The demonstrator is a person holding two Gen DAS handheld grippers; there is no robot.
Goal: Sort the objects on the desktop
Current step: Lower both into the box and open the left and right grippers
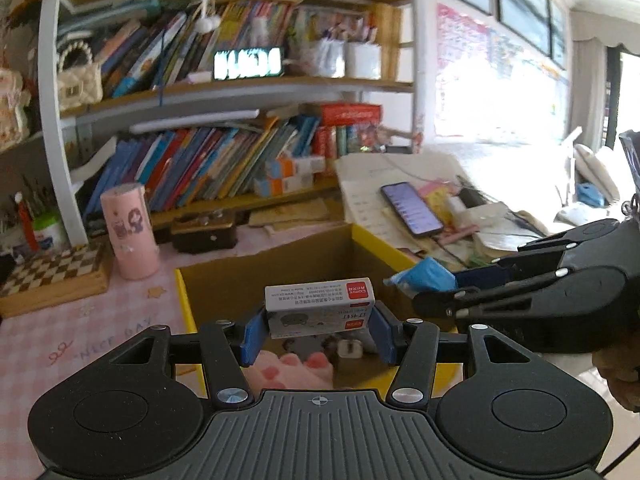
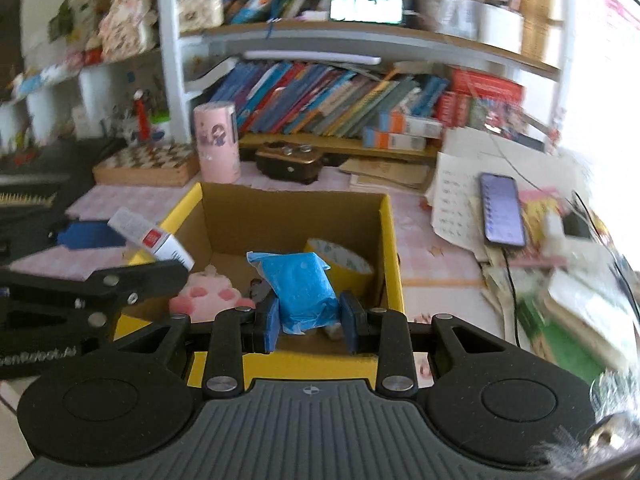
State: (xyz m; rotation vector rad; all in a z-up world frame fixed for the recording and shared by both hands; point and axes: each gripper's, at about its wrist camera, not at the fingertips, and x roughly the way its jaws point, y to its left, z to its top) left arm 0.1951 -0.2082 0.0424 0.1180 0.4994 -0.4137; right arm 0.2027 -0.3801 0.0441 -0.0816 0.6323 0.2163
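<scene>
Both grippers hung over the open cardboard box (image 2: 384, 248) with yellow edges, which suggested each load was about to be dropped in with the things already sorted there. The left gripper (image 1: 318, 326) was clamped on a small white box (image 1: 320, 306) with a red label, held level across its short sides so it would not tip. The right gripper (image 2: 308, 322) was closed tight on a blue packet (image 2: 302, 288), pinched low so most of it stood up above the pads. Inside the box lay a pink paw-shaped toy (image 2: 208, 296) and a roll of tape (image 2: 340, 260); a small object under the packet was too hidden to name. The box sat on a desk under a pink checked cloth (image 1: 80, 344), beside a pink tumbler (image 1: 130, 232), a chessboard (image 1: 52, 272) and a phone (image 1: 412, 208) on loose papers. Crowded bookshelves (image 1: 208, 168) rose behind, with bright daylight at the right.
</scene>
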